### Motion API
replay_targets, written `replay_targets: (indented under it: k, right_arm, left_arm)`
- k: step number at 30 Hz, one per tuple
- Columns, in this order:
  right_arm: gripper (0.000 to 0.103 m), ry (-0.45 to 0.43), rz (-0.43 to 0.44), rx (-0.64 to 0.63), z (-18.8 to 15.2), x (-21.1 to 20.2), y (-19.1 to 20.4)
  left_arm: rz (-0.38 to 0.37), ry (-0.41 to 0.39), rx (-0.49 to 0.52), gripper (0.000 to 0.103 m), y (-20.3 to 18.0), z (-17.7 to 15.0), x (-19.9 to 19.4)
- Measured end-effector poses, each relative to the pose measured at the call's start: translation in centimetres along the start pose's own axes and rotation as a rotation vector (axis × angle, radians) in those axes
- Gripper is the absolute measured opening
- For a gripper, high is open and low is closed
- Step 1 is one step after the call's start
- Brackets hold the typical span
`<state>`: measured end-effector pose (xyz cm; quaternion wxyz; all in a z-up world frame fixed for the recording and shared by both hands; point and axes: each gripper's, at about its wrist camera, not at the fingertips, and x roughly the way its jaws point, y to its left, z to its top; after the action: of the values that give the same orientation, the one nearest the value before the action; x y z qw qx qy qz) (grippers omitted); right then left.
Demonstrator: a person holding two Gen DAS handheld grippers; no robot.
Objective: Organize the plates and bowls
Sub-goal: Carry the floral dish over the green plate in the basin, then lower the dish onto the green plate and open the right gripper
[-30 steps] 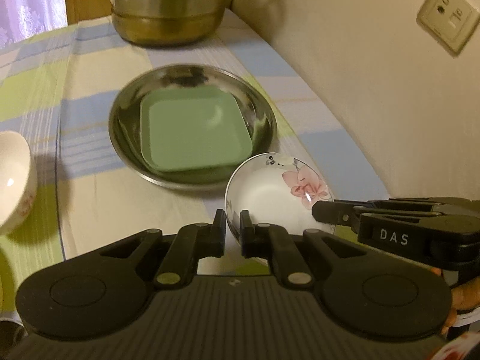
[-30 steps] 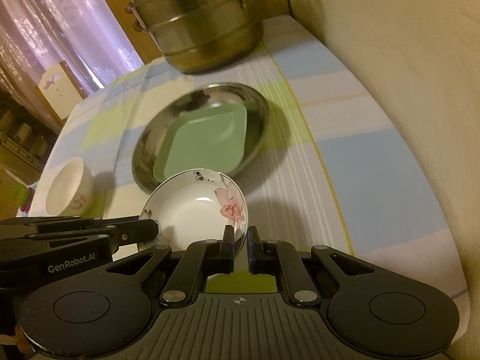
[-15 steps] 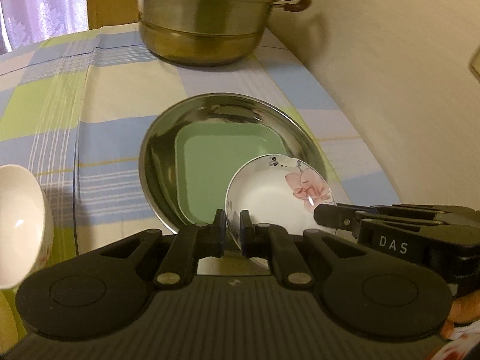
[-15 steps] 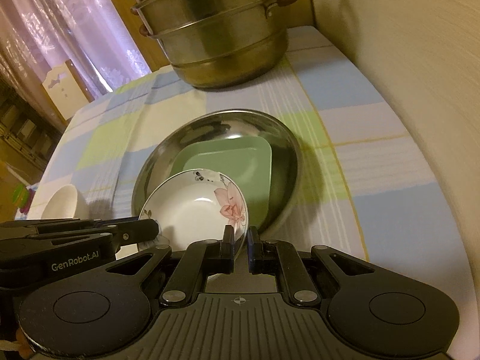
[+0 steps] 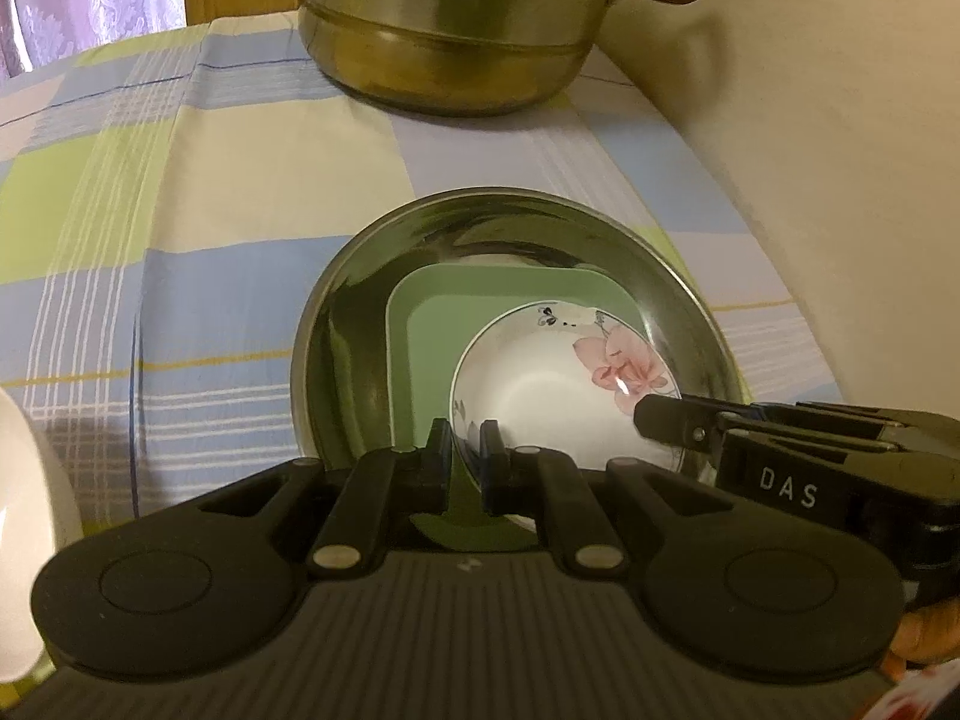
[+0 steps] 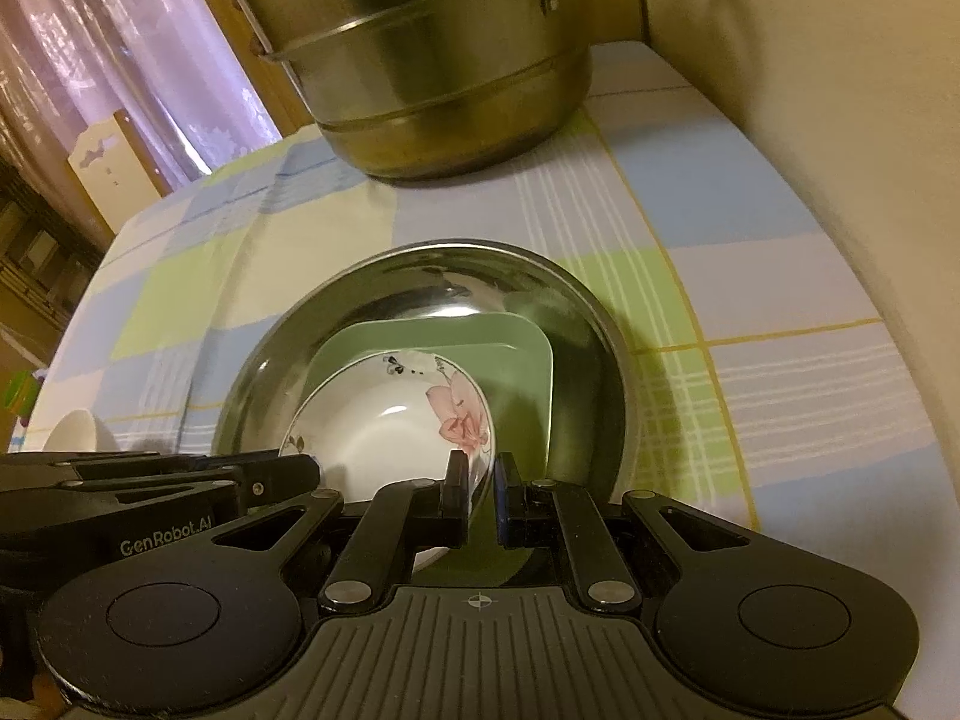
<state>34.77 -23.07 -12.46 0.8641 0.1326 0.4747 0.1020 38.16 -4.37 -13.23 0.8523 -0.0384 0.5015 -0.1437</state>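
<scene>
A white bowl with a pink flower (image 5: 552, 402) (image 6: 390, 426) hangs over a green square plate (image 5: 420, 372) (image 6: 516, 354), which lies inside a round steel dish (image 5: 372, 276) (image 6: 576, 306). My left gripper (image 5: 465, 456) is shut on the bowl's near-left rim. My right gripper (image 6: 480, 486) is shut on its right rim and shows in the left wrist view at the right (image 5: 654, 420). The left gripper reaches in from the left in the right wrist view (image 6: 300, 471). Whether the bowl touches the green plate I cannot tell.
A big steel steamer pot (image 5: 456, 18) (image 6: 420, 60) stands at the back of the checked tablecloth (image 5: 198, 192). A second white bowl (image 5: 24, 540) (image 6: 72, 429) sits at the left. A cream wall (image 5: 810, 150) runs along the table's right side.
Both grippers have carried the flower bowl forward from in front of the steel dish to over the green plate inside it. The pot now looms closer.
</scene>
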Motion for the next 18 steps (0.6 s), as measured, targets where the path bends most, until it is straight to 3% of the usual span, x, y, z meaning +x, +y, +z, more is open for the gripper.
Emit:
replay_targets:
  k: [18]
  right_arm:
    - [0.01, -0.002, -0.013, -0.017, 0.3, 1.0, -0.2]
  left_arm:
    - [0.023, 0.014, -0.01, 0.009, -0.2, 0.8, 1.5]
